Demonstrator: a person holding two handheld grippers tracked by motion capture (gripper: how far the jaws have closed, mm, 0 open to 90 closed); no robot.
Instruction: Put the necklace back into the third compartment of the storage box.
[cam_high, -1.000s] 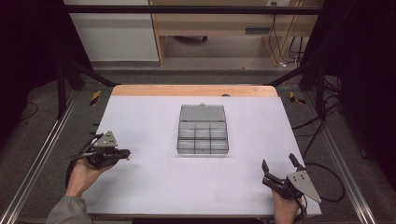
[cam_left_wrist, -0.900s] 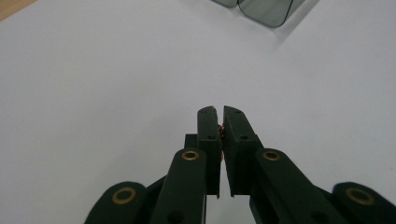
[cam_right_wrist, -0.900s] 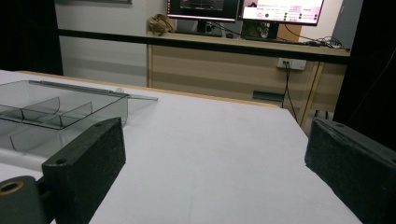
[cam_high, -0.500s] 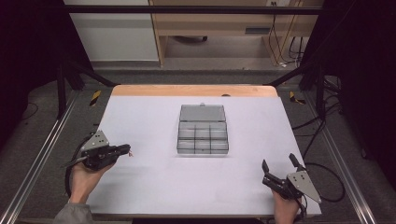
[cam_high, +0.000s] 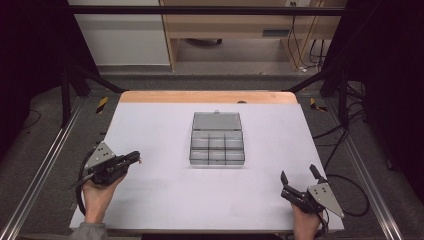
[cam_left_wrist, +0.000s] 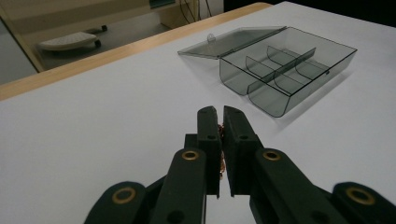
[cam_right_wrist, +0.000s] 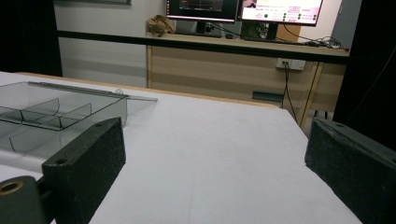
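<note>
A clear grey compartment box (cam_high: 217, 147) lies at the middle of the white table (cam_high: 150, 200), its lid folded open toward the far side. My left gripper (cam_high: 136, 157) is at the left of the table, pointing right toward the box. In the left gripper view the gripper (cam_left_wrist: 219, 114) is shut on a small copper-coloured piece (cam_left_wrist: 221, 156), and the box (cam_left_wrist: 285, 65) lies ahead to the right with bare dividers. My right gripper (cam_high: 299, 173) rests near the front right corner, open. Nothing is between its wide-apart jaws (cam_right_wrist: 215, 140); the box (cam_right_wrist: 56, 114) is at left.
A wooden strip (cam_high: 207, 96) runs along the table's far edge. Metal rails (cam_high: 45, 165) flank both sides, and cables (cam_high: 350, 180) trail on the floor at right. Beyond the table stands a desk with monitors (cam_right_wrist: 243, 9).
The left hand has shifted slightly left and turned the gripper a little, jaws still shut. The right gripper has not moved.
</note>
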